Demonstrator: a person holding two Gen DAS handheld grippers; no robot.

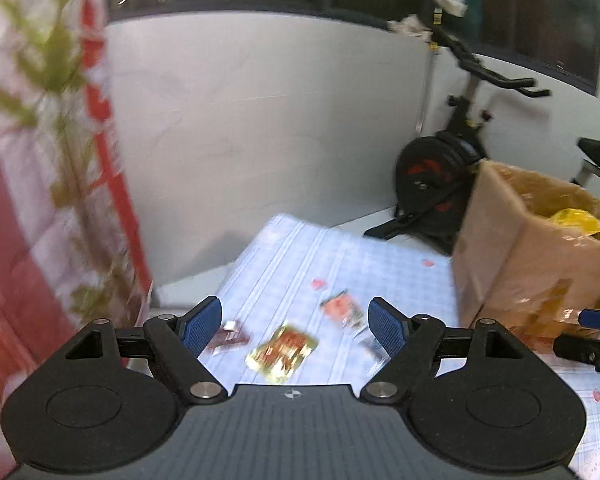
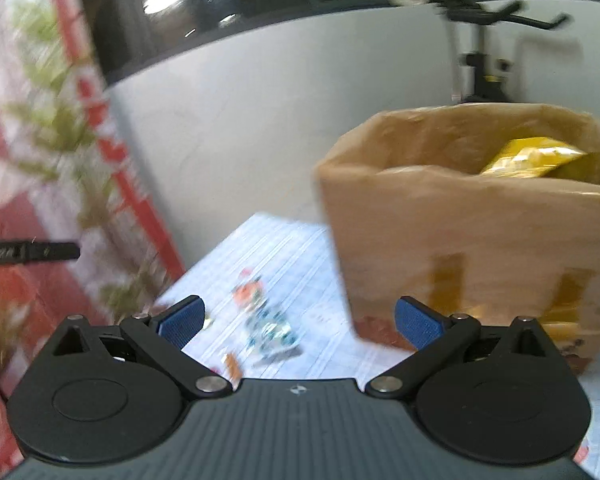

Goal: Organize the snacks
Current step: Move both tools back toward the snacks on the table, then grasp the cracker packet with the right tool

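Note:
Several small snack packets lie on a light blue checked cloth (image 1: 292, 248): a gold and red packet (image 1: 283, 351), an orange-red one (image 1: 339, 307), a dark red one (image 1: 228, 338). My left gripper (image 1: 296, 320) is open and empty above them. A cardboard box (image 1: 516, 256) stands to the right with a yellow bag (image 1: 578, 221) inside. In the right wrist view my right gripper (image 2: 298, 320) is open and empty, with a white and teal packet (image 2: 274, 332) and an orange packet (image 2: 247, 292) below it, and the box (image 2: 472, 240) with the yellow bag (image 2: 534, 158) to its right.
A red and white floral curtain (image 1: 40, 200) hangs at the left. A black exercise bike (image 1: 444, 176) stands behind the box against a grey wall. The right gripper's fingers (image 1: 596, 318) show at the right edge of the left wrist view.

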